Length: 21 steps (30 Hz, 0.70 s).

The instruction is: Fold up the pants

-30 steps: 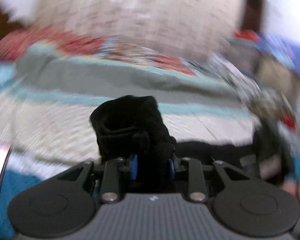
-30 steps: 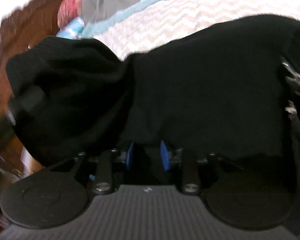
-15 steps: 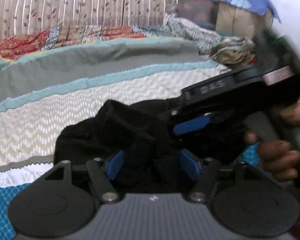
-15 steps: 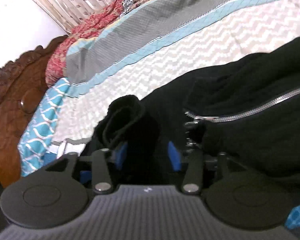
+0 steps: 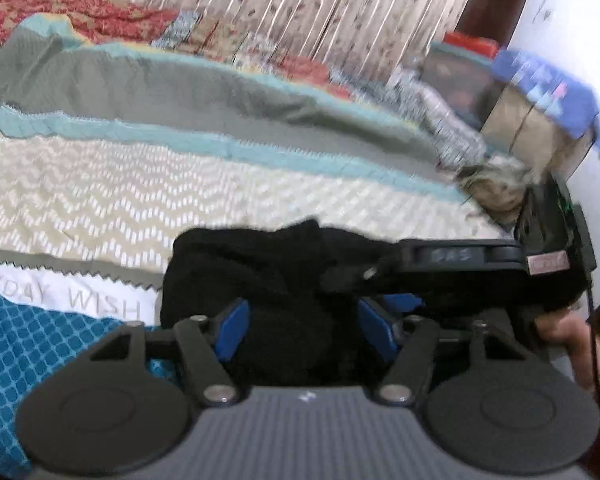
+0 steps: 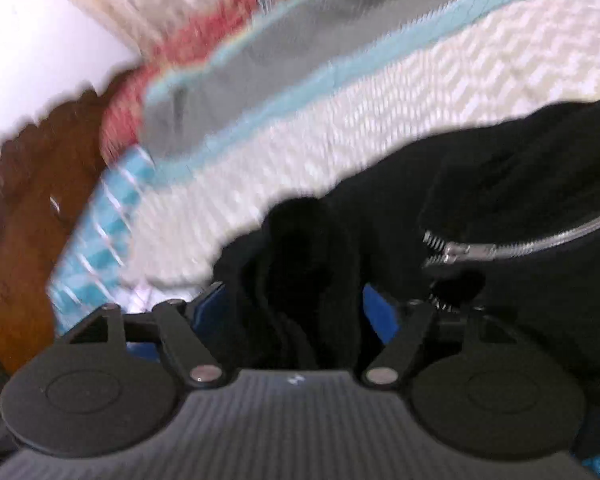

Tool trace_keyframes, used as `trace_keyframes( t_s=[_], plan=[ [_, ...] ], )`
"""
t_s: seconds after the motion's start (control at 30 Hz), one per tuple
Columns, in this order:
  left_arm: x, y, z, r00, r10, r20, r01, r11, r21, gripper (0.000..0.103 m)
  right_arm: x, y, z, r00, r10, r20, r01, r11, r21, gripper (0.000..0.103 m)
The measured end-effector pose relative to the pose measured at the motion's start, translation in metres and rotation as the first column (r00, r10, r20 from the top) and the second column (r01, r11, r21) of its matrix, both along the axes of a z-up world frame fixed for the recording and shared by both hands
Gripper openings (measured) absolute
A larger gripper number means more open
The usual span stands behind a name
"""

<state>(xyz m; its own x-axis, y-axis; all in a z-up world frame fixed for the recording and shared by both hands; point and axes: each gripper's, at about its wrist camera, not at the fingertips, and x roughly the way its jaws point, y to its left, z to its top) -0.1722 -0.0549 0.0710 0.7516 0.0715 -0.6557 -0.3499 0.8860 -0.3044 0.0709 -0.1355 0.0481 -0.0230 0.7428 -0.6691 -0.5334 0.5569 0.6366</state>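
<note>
The black pants (image 5: 260, 272) lie bunched on the bed, with a silver zipper (image 6: 540, 242) showing in the right wrist view. My left gripper (image 5: 304, 330) is open, its blue pads wide apart on either side of a fold of the black cloth. My right gripper (image 6: 296, 316) is open too, with a bunched roll of the pants (image 6: 312, 248) lying between its blue pads. In the left wrist view the right gripper (image 5: 388, 304) reaches in from the right, held by a hand (image 5: 572, 344).
The bed is covered by a quilt (image 5: 140, 192) with cream zigzag, teal and grey stripes. A carved wooden headboard (image 6: 28, 208) is at the left in the right wrist view. Crumpled clothes (image 5: 496, 184) and covered boxes (image 5: 540, 112) sit at the far right by the curtain (image 5: 300, 4).
Both grippers have opened from shut on the black pants and let the cloth settle onto the bed. The pants have dropped from hanging to lying bunched.
</note>
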Motion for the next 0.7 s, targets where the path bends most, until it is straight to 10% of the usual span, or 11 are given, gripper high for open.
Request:
trace_keyframes(
  t_s=[0.03, 0.13, 0.27, 0.4, 0.7],
  plan=[
    [0.002, 0.0, -0.006, 1.0, 0.005, -0.031, -0.005, 1.0, 0.008, 0.043, -0.002, 0.008, -0.006, 0.999, 0.041, -0.013, -0.041, 0.999, -0.003, 0.037],
    [0.003, 0.004, -0.018, 0.996, 0.042, -0.081, -0.043, 0.999, -0.004, 0.038, -0.009, 0.017, 0.006, 0.993, 0.106, 0.044, -0.108, 0.993, 0.04, 0.021],
    [-0.01, 0.009, 0.005, 0.997, 0.071, 0.019, -0.071, 0.997, 0.029, 0.045, -0.002, 0.008, 0.024, 0.99, 0.12, 0.075, -0.136, 0.958, 0.253, 0.021],
    [0.002, 0.021, -0.002, 0.993, 0.106, -0.048, -0.105, 0.994, 0.027, 0.045, 0.009, 0.024, -0.028, 0.997, 0.07, 0.023, -0.07, 0.998, -0.002, 0.032],
    [0.034, 0.025, 0.019, 0.994, 0.111, -0.005, -0.111, 0.993, -0.032, 0.045, 0.008, -0.039, 0.025, 0.972, 0.009, 0.234, -0.033, 0.995, 0.098, 0.057]
  ],
)
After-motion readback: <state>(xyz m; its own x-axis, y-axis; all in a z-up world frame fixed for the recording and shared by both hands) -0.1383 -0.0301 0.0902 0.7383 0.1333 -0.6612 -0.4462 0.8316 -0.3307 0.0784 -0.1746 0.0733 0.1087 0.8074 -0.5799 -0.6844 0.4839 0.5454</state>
